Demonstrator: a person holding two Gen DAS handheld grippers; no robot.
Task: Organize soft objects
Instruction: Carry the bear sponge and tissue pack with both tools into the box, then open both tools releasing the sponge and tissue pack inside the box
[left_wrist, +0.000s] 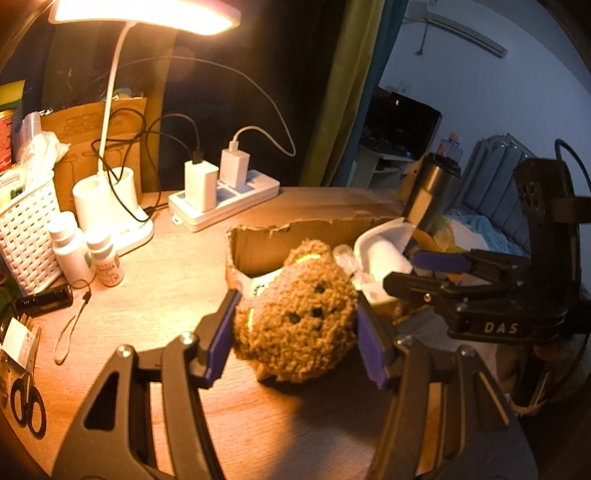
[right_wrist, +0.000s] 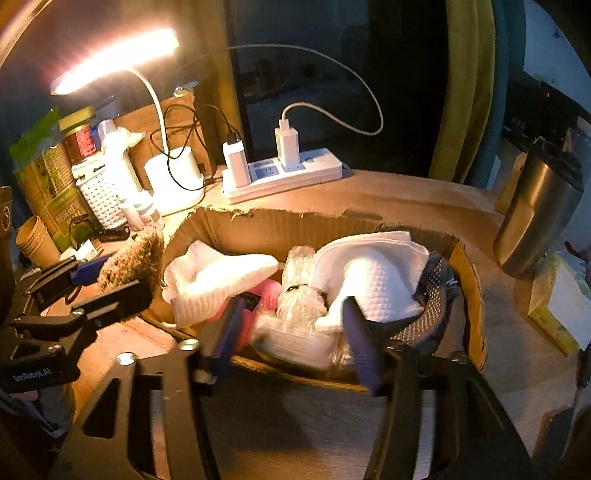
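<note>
My left gripper (left_wrist: 295, 332) is shut on a brown fuzzy plush ball (left_wrist: 295, 317) with dark dot eyes, held just above the wooden table in front of a torn cardboard box (left_wrist: 258, 240). In the right wrist view the plush (right_wrist: 136, 258) shows at the box's left corner. The box (right_wrist: 280, 229) holds white waffle cloths (right_wrist: 369, 273), a pink soft item (right_wrist: 271, 291), crinkly clear plastic (right_wrist: 299, 295) and a dark dotted fabric (right_wrist: 428, 310). My right gripper (right_wrist: 291, 343) is open and empty over the box's near edge; it also shows in the left wrist view (left_wrist: 424, 273).
A lit desk lamp (left_wrist: 110, 206), a power strip with chargers (left_wrist: 225, 199), a white basket (left_wrist: 26, 236), small bottles (left_wrist: 105, 258), scissors (left_wrist: 27, 406) and a steel tumbler (right_wrist: 535, 218) stand around the box. Paper cups (right_wrist: 35, 240) are at the left.
</note>
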